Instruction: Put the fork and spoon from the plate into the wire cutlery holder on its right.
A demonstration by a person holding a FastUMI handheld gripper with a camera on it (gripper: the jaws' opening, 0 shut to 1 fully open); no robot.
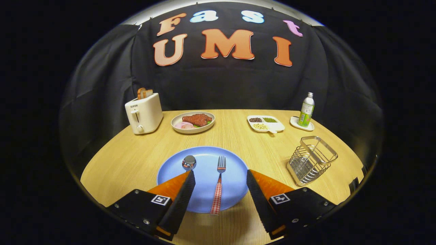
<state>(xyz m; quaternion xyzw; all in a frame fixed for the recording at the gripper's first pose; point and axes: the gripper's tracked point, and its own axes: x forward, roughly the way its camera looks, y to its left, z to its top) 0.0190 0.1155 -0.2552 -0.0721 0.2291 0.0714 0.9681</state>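
Black cloth booth w/ a light wood-grain bench point(143, 160). Far left corner: cream toaster point(144, 113) w/ bread in the slot. Next along the far edge, a pale plate of meat point(192, 121), a white divided dish of beans point(265, 123), then a green bottle on a small white saucer point(306, 110). Near edge, centre: round blue plate point(204, 163). On it a steel spoon point(189, 162) at left, handle hidden behind the left finger; a steel fork w/ red-checked handle point(219, 183) lies centred. The gripper point(220, 180) has its fingers spread wide, holding nothing, straddling the fork. Right of the plate, near the bench's right edge: empty wire cutlery holder point(311, 159). Risks: thin flat handle may slip on closing; holder is light and could tip if the fork catches the rim.
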